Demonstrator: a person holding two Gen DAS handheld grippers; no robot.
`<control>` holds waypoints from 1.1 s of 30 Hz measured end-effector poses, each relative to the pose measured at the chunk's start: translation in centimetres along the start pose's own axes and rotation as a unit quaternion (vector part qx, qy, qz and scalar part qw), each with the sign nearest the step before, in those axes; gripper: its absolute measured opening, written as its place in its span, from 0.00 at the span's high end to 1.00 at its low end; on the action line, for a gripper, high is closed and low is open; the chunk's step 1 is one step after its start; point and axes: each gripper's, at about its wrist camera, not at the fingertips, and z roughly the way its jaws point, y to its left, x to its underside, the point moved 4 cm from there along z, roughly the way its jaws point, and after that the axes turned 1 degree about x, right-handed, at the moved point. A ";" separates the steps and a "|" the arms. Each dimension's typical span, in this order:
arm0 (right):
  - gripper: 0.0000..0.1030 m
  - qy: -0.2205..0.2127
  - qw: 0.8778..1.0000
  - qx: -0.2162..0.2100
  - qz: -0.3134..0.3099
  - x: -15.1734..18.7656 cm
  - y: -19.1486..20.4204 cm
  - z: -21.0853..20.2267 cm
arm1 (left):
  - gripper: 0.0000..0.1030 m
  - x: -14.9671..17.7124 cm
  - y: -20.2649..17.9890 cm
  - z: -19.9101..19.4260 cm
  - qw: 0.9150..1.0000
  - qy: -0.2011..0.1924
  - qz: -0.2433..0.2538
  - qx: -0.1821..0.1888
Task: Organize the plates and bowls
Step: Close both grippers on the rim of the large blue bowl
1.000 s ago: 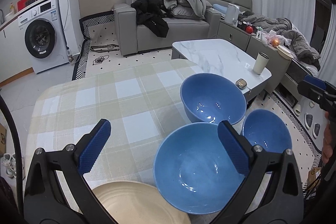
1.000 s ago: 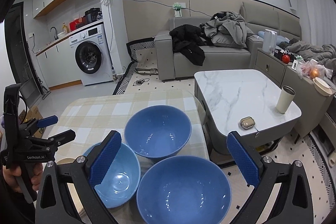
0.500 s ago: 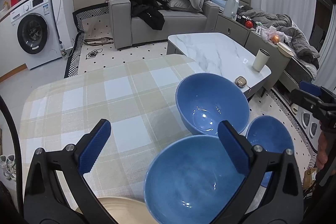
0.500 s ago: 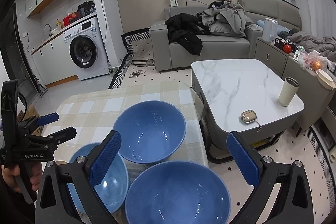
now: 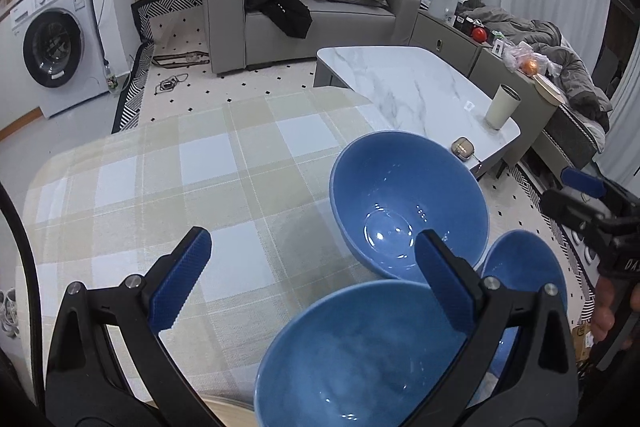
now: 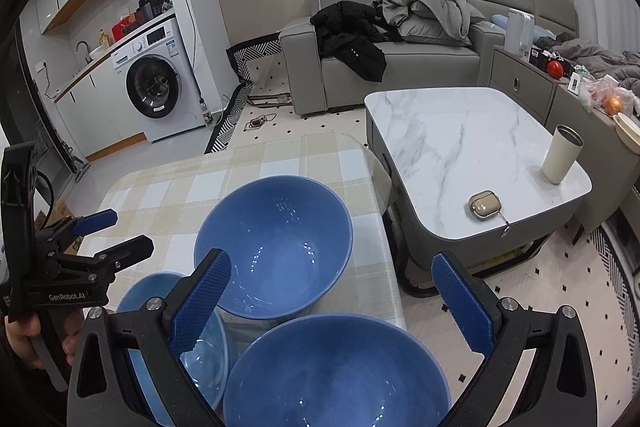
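Observation:
Three blue bowls stand close together at the right end of a checked-cloth table (image 5: 208, 163). The far bowl (image 5: 408, 203) (image 6: 276, 243) is large. A second large bowl (image 5: 360, 355) lies under my left gripper (image 5: 312, 239), whose right finger overlaps its rim. That gripper is open and holds nothing. A third bowl (image 5: 524, 267) (image 6: 336, 375) sits at the table's right edge, below my right gripper (image 6: 330, 261), which is open and empty. A sliver of a cream plate (image 5: 228, 411) shows at the bottom edge. Each gripper appears in the other's view: left gripper (image 6: 126, 231), right gripper (image 5: 560, 187).
A marble coffee table (image 6: 460, 147) stands just right of the checked table, with a cream cup (image 6: 562, 155) and a small case (image 6: 486, 205) on it. A grey sofa (image 6: 400, 63) with clothes and a washing machine (image 6: 154, 91) are farther back. A hand (image 6: 24, 335) holds the left gripper.
Both grippers have moved forward and lower over the bowls, which now look larger. The cream plate has slid almost out of the left wrist view. Both grippers stay open.

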 end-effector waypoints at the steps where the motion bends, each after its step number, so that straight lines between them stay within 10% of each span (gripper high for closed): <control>1: 0.01 0.004 1.000 0.001 -0.001 0.0 0.0 0.4 | 0.01 -0.1 0.0 0.5 1.000 0.003 0.000 -0.001; 15: 0.06 0.050 0.999 -0.002 -0.003 0.9 -0.4 5.6 | 0.05 -0.2 -0.8 6.5 0.999 0.051 0.001 0.017; 33: 0.48 0.089 0.996 -0.018 0.003 1.8 -1.1 9.6 | 0.51 -0.3 -1.9 10.9 0.995 0.090 0.020 0.041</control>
